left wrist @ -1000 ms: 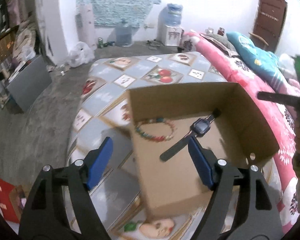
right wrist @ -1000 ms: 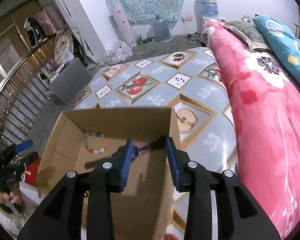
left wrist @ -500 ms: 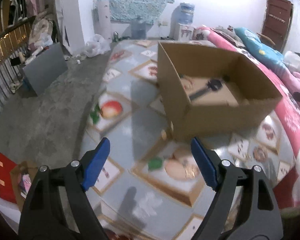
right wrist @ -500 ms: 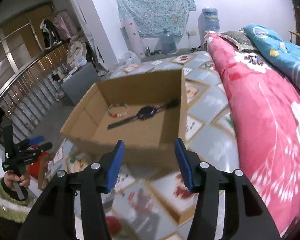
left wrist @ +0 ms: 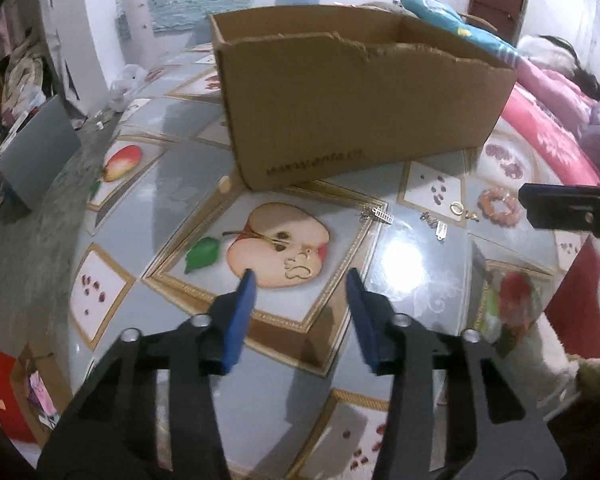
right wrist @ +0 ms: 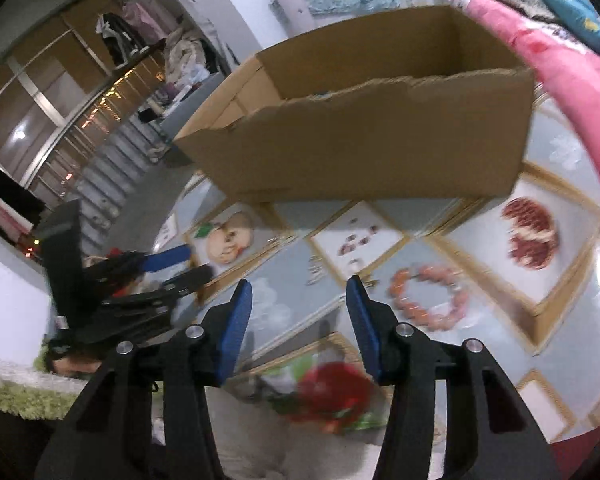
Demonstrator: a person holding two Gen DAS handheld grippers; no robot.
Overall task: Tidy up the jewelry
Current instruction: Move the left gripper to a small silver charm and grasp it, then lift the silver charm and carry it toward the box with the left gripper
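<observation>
Left wrist view: the left gripper [left wrist: 300,276] is seen nearest, black frame with flat blue pads; its jaws are closing and nothing is caught between them. Just beyond the pads a thin gold wire piece [left wrist: 300,266] is laid on a printed halved apple of the glossy tablecloth [left wrist: 412,264], whose smooth grey surface is patterned with gilt-framed fruit panels and marked by glare. Farther right, two small silvery charms on chains [left wrist: 376,213] [left wrist: 436,224], a gold ring-shaped piece [left wrist: 458,208] and a round bracelet [left wrist: 499,206] of orange beads are spread out, apart from one another. Behind them the cardboard box [left wrist: 364,104] is set, matte brown, open-topped, its near rim torn ragged.

From the right wrist view, the right gripper [right wrist: 300,284] is shown with blue ribbed pads parted and closing on nothing; the beaded bracelet [right wrist: 428,294] is found just beyond and right of it, blurred, with the box [right wrist: 372,140] farther back and a pink floral blanket [right wrist: 572,80] at the far right.
</observation>
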